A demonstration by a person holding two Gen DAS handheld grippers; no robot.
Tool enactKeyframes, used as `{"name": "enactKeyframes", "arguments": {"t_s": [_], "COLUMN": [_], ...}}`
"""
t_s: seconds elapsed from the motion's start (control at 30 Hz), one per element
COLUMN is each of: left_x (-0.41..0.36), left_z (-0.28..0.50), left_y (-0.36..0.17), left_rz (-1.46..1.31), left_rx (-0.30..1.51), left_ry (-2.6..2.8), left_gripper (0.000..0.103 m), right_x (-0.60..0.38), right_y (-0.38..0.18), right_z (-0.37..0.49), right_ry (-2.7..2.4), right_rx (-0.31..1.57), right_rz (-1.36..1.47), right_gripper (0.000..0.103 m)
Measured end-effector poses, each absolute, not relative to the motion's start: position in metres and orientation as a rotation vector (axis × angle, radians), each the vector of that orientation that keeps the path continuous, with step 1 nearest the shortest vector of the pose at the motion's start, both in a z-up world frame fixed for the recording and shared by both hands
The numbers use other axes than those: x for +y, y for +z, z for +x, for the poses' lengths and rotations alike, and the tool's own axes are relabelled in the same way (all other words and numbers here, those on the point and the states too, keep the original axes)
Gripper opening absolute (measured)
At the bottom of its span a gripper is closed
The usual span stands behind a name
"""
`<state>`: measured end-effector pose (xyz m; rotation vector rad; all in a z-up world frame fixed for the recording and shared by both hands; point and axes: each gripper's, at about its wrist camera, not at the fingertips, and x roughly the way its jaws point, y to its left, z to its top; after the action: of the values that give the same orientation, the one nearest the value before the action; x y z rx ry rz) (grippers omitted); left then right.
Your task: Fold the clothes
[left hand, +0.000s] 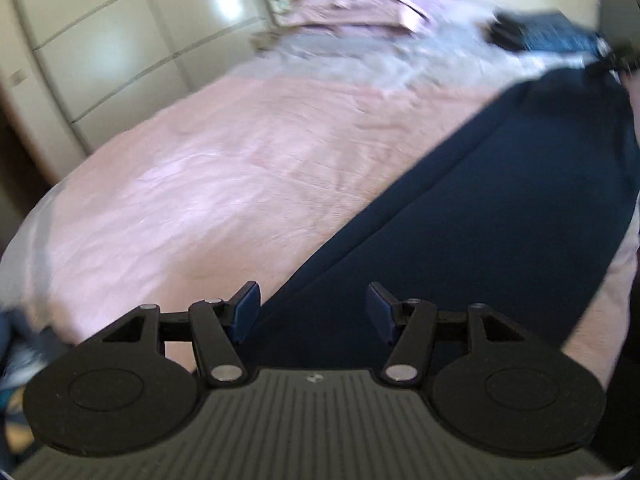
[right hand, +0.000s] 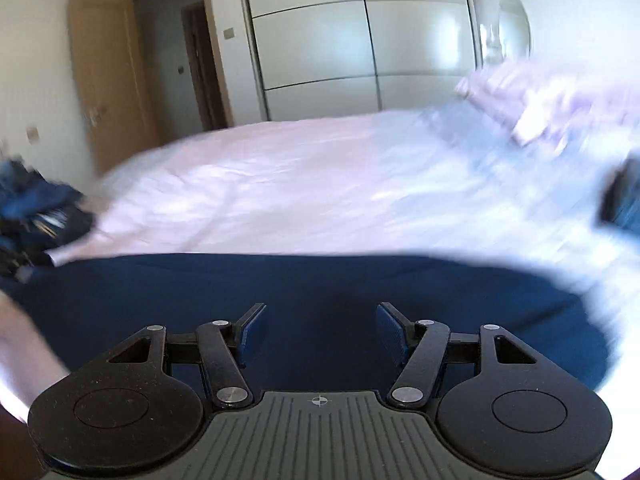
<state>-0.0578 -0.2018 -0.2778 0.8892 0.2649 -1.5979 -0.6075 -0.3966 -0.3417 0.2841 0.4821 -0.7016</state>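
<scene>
A long dark navy garment (left hand: pixel 472 208) lies flat on the pink bedspread (left hand: pixel 208 184), running from the near edge toward the far right. My left gripper (left hand: pixel 314 312) is open above its near end, holding nothing. In the right wrist view the same navy garment (right hand: pixel 320 292) spreads across the near foreground on the pale bedspread (right hand: pixel 280 184). My right gripper (right hand: pixel 320 332) is open just above the cloth and holds nothing. Both views are blurred by motion.
Pillows and folded purple bedding (left hand: pixel 360 4) lie at the head of the bed. A dark folded item (left hand: pixel 536 28) sits far right. A heap of blue clothes (right hand: pixel 36 208) lies at the bed's left edge. White wardrobe doors (right hand: pixel 360 40) and a wooden door (right hand: pixel 108 76) stand behind.
</scene>
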Motion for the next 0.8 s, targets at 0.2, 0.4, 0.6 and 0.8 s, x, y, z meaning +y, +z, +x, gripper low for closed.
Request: {"name": "enactKeyframes", "arguments": {"t_s": [0.2, 0.4, 0.6, 0.8], "left_x": [-0.261, -0.279, -0.267, -0.284], "left_z": [-0.061, -0.056, -0.052, -0.051], "left_y": [-0.304, -0.324, -0.319, -0.322], "left_rz": [1.023, 1.08, 1.128, 1.205], "left_rx": [0.299, 0.361, 0.32, 0.409], "left_ry": [-1.74, -1.779, -1.782, -1.778], "left_gripper": [0.049, 0.048, 0.047, 0.034], "right_x": [-0.477, -0.53, -0.534, -0.536], "right_y": [-0.338, -0.365, -0.394, -0.398], "right_z": [-0.621, -0.586, -0.564, -0.576], "right_ry": [-0.556, -0.381, -0.309, -0.342], "right_rx": [0.718, 0.87, 1.01, 0.979], "right_rz": [0.135, 0.088, 0.006, 0.077], "right_gripper": [0.063, 0.063, 0.063, 0.055]}}
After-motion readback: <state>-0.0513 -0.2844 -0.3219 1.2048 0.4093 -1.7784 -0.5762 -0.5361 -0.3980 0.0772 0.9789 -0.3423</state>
